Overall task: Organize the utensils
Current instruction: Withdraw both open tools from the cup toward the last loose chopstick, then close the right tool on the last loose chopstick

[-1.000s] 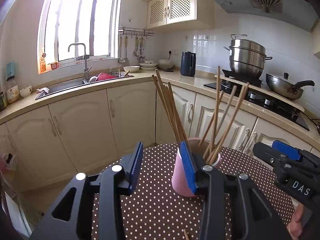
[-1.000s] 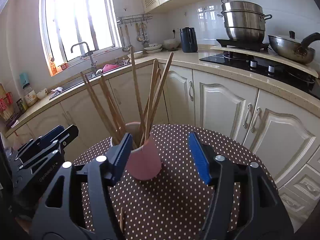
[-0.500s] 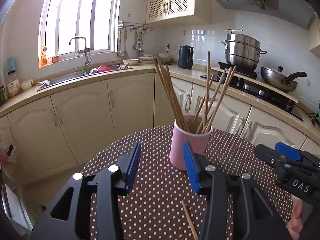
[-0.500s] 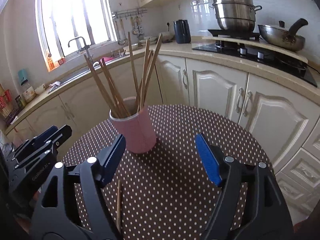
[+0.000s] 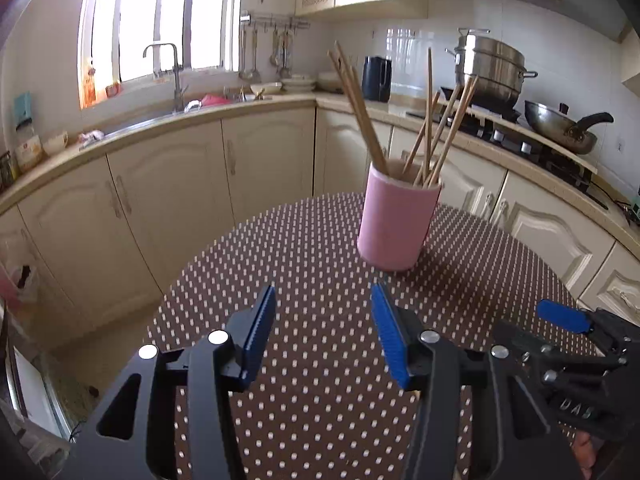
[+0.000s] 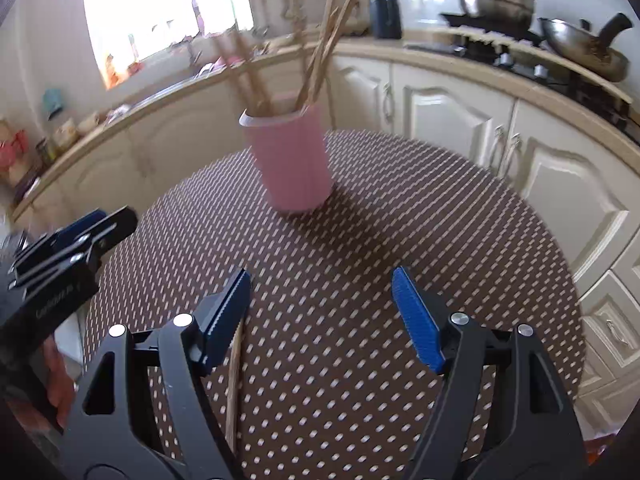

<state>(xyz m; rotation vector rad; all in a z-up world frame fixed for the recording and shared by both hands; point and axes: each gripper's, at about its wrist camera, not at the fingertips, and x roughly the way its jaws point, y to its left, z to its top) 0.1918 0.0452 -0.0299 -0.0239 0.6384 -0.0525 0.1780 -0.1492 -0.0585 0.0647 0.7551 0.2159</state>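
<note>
A pink cup (image 5: 394,220) full of wooden chopsticks (image 5: 430,120) stands on the dotted bench (image 5: 320,400). The left hand-held gripper (image 5: 322,336) has just been opening, with nothing between its jaws. The right hand-held gripper (image 6: 322,312) has too. One loose chopstick (image 6: 233,376) lies on the bench beside its left finger.

Left wrist view: sits behind left gripper (image 5: 323,334), looks forward and down along fingers over dotted round table (image 5: 320,400). Pink cup (image 5: 394,220) at 12 o'clock, near; right gripper (image 5: 564,316) enters at 4 o'clock.

Right wrist view: behind right gripper (image 6: 320,320), tilted down steeper, blurred. Pink cup (image 6: 290,160) at 12 o'clock, near; left gripper (image 6: 76,232) at 9 o'clock.

Shared: table, cup, counter cabinets (image 5: 168,200), window (image 5: 160,20), stove pots (image 5: 492,64). Views side by side, facing same way.
</note>
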